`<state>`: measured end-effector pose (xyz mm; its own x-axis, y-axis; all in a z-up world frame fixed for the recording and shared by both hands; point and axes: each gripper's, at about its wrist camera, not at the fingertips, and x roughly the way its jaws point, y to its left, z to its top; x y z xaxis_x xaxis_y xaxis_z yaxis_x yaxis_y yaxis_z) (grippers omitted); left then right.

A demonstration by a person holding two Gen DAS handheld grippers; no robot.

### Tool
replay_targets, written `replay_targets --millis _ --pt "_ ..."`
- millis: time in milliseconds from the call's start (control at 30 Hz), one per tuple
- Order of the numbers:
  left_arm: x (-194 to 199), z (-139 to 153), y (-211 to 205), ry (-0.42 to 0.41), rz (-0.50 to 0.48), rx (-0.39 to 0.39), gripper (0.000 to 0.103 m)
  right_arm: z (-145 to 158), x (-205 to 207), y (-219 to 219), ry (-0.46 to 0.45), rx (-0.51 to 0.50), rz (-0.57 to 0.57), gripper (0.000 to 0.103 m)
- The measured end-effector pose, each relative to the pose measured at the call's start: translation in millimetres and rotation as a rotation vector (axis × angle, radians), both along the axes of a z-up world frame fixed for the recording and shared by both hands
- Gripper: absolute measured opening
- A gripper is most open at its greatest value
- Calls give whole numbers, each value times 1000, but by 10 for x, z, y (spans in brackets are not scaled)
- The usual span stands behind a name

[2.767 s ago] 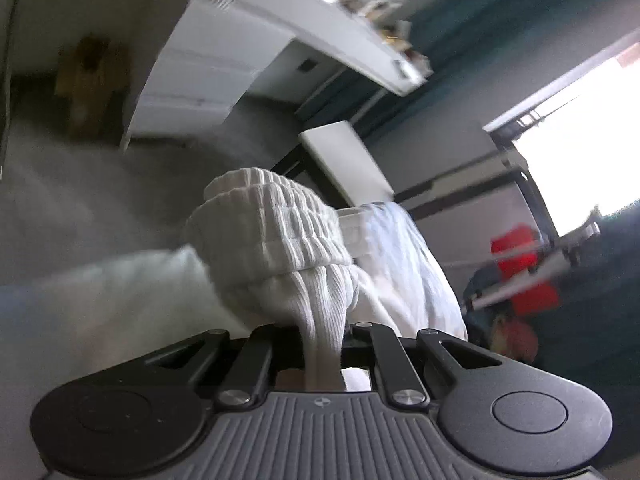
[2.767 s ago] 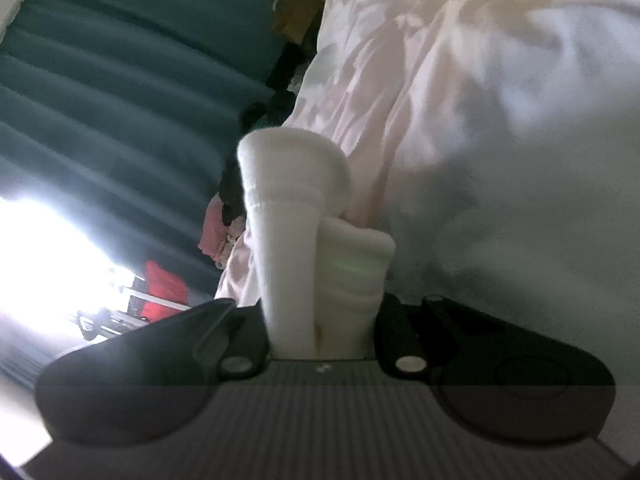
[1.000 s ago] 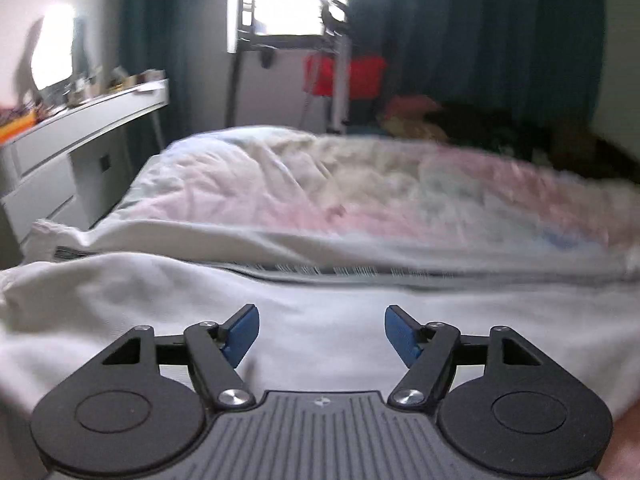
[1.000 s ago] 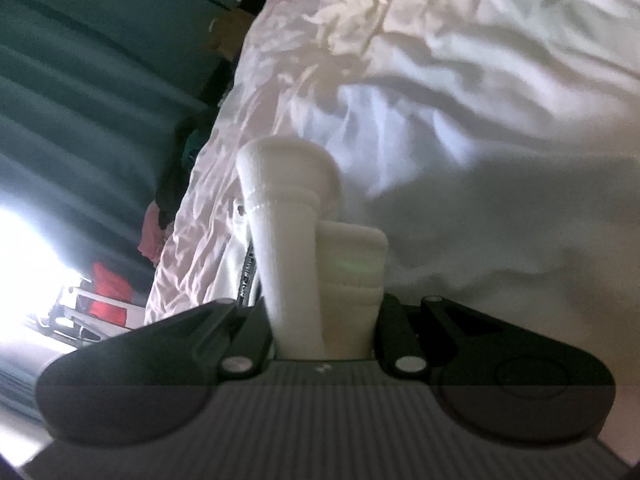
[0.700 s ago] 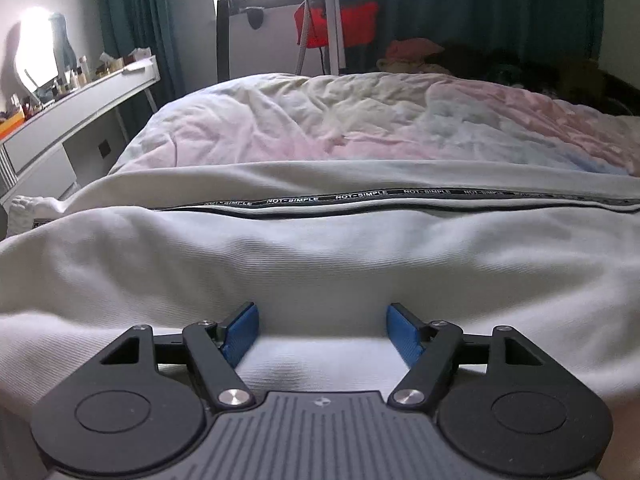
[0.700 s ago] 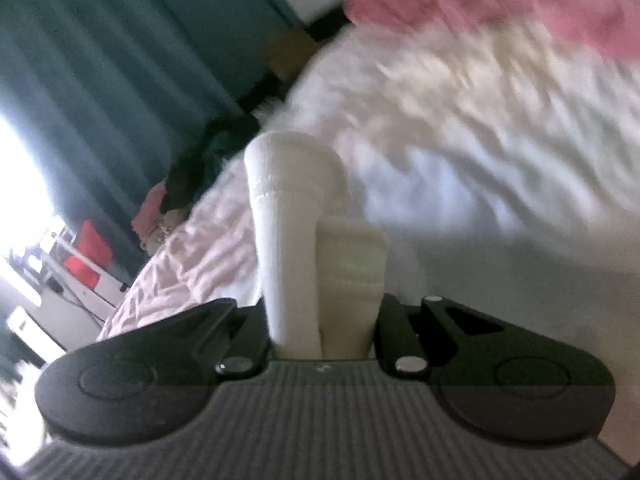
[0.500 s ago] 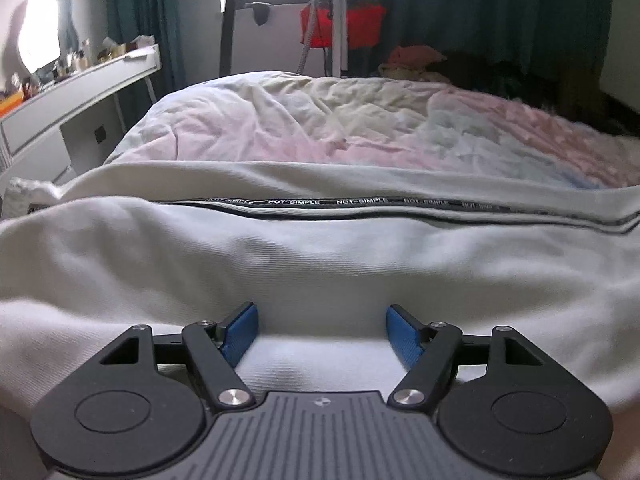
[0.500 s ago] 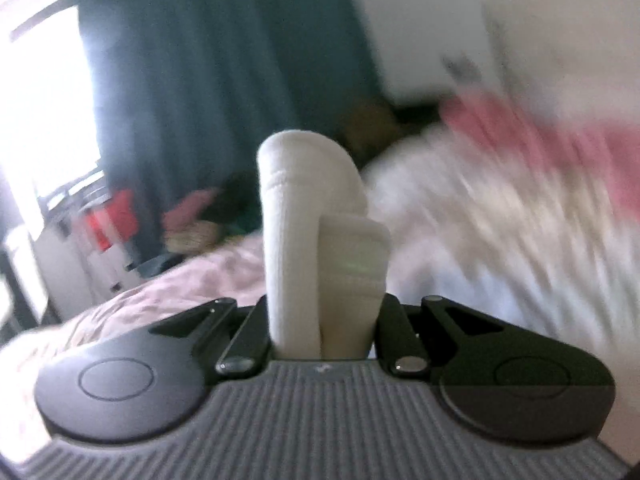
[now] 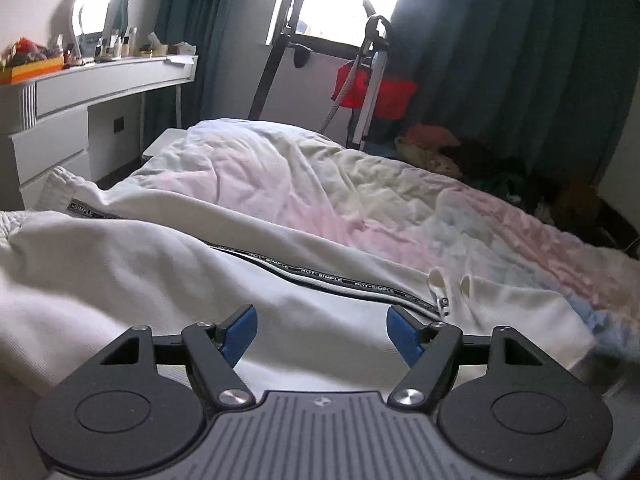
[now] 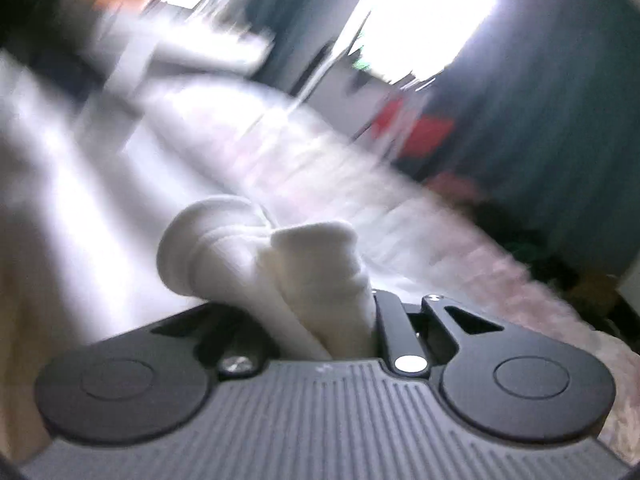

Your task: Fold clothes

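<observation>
Left hand-held gripper [image 9: 322, 330] spread wide (blue pads apart), right hand-held gripper [image 10: 320, 320] clamped

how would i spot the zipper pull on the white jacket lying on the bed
Start at the bed with its crumpled pale quilt; the white jacket lies spread across its near side. Follow the black lettered zipper tape rightward to its end: the zipper pull is the small metal piece there.
</observation>
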<state>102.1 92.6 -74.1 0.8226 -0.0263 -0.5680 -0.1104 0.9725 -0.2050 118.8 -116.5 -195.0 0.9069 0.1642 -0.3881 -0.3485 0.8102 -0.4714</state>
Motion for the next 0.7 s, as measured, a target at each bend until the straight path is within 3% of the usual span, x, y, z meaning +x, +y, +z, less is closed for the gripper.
replay_targets --millis 67,200,300,433,567,667,700 --pt "10 -1 1 2 -10 -7 73 -239 -6 145 57 -85 24 12" --pt "22 -7 -38 -8 -32 10 73 -69 -41 150 32 -5 -12 12" --pt "35 -11 -70 -16 -36 24 73 88 -191 270 -7 43 23 12" --pt "38 6 -100 -32 -42 51 73 95 -267 427 71 97 69 13" --pt "24 25 -121 -50 -36 101 73 110 -221 348 149 186 41 17" --pt "21 48 -100 -55 -37 99 73 280 -186 158 285 356 51 49" --pt "15 64 -90 -59 -38 98 74 345 -215 79 340 438 59 66"
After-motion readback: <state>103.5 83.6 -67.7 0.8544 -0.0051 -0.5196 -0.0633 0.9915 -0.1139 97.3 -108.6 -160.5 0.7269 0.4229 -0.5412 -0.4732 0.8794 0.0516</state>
